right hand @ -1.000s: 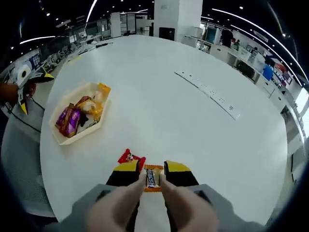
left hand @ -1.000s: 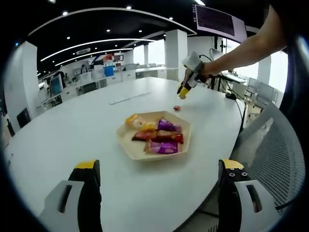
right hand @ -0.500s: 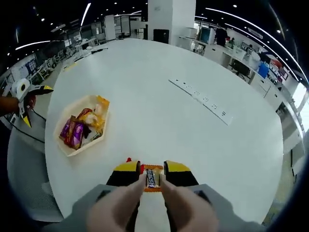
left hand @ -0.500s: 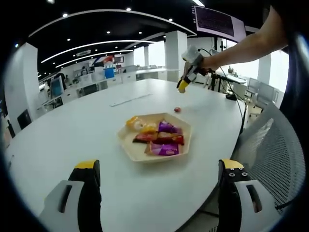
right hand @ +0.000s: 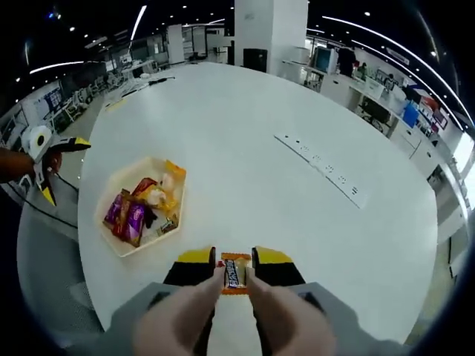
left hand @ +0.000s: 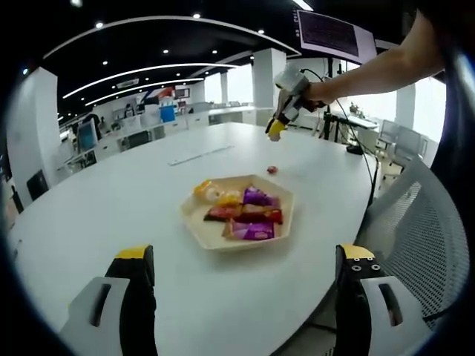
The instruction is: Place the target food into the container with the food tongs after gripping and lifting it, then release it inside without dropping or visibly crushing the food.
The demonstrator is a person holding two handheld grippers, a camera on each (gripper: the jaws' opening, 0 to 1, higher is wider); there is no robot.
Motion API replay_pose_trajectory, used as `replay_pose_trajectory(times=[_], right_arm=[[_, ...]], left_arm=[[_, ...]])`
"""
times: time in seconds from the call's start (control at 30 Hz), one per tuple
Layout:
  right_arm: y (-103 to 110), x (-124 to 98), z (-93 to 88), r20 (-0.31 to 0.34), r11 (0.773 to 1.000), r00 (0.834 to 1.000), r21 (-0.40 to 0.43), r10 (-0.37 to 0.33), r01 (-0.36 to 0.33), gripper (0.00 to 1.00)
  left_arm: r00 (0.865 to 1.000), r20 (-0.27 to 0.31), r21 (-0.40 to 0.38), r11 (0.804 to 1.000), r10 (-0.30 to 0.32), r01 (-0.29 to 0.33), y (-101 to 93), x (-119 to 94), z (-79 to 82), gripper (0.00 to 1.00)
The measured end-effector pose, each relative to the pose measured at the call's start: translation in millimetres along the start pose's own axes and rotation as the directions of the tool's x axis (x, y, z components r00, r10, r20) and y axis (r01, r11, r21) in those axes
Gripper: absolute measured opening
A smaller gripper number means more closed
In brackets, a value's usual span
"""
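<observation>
My right gripper [right hand: 235, 261] is shut on a small orange wrapped snack bar [right hand: 235, 276] and holds it above the white table, close to the beige hexagonal tray [right hand: 119, 246]. The tray holds several wrapped snacks [right hand: 133, 215] in purple, red and yellow. In the left gripper view the same tray [left hand: 197, 216] lies mid-table, and the right gripper [left hand: 277, 127] hangs high beyond it on a person's outstretched arm. A small red candy [left hand: 272, 170] lies on the table behind the tray. My left gripper [left hand: 246, 256] stands wide open near the table's front edge, with nothing between its jaws.
A long white power strip [right hand: 326, 169] lies across the table to the right of the tray. A mesh office chair [left hand: 415, 222] stands at the table's right edge. The left gripper [right hand: 44, 159] shows at the table's left edge. Desks and pillars fill the office behind.
The right gripper has carried the snack bar higher and closer to the tray; the red candy has slipped out of its view. The left gripper has stayed put and open.
</observation>
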State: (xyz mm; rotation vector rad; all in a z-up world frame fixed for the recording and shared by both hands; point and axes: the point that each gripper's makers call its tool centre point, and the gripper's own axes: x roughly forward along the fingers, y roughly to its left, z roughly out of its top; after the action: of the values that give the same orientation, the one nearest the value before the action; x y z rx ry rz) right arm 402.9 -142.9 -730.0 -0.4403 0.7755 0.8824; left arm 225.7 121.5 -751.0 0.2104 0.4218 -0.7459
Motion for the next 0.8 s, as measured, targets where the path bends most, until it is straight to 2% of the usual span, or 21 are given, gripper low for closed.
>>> replay_pose_trajectory(times=[0.33, 0.8], right_arm=[[20.8, 10.3, 31.3, 0.014, 0.999, 1.000, -0.023, 0.023, -0.023, 0.18], [40.7, 32.8, 65.9, 0.025, 0.997, 0.998, -0.040, 0.061, -0.060, 0.18]], left_arm=[[1.000, 0.006, 0.006, 1.000, -0.001, 0.001, -0.2, -0.4, 1.5, 0.99], [1.000, 0.022, 0.003, 1.000, 0.006, -0.006, 1.3, -1.8, 4.6, 0.99]])
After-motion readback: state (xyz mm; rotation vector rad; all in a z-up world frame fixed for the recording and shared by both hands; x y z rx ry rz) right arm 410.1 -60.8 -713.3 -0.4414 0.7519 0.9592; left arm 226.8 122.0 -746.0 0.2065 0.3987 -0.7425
